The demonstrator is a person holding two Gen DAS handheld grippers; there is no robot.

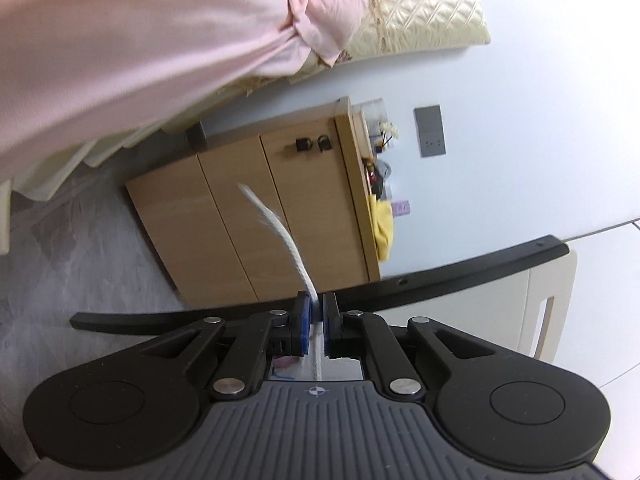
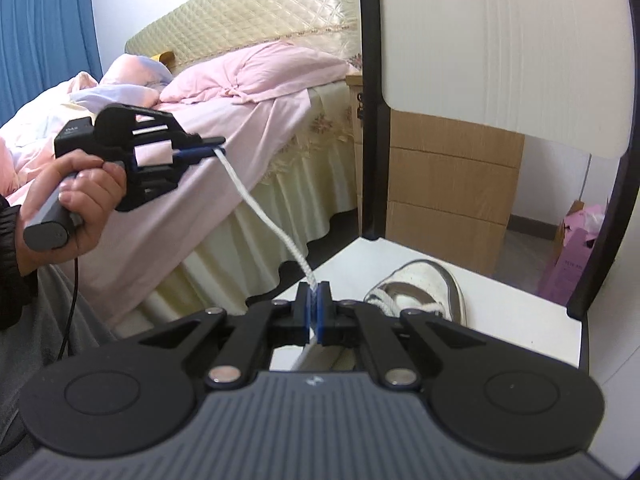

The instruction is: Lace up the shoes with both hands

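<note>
A white braided shoelace [image 2: 260, 208] runs taut through the air between both grippers. My right gripper [image 2: 315, 294] is shut on the lace just above a white chair seat. My left gripper [image 2: 210, 148], held in a hand at the left of the right wrist view, is shut on the lace's other stretch. In the left wrist view the left gripper [image 1: 316, 308] pinches the shoelace [image 1: 288, 240], whose free end sticks out ahead, blurred. A white sneaker [image 2: 424, 284] with laces lies on the chair seat [image 2: 520, 320], just right of my right gripper.
A black-framed chair back [image 2: 500, 48] rises behind the shoe. A bed with pink bedding [image 2: 248, 92] fills the left. A wooden cabinet [image 1: 256, 208] stands by the wall. A pink box [image 2: 572, 252] sits on the floor at right.
</note>
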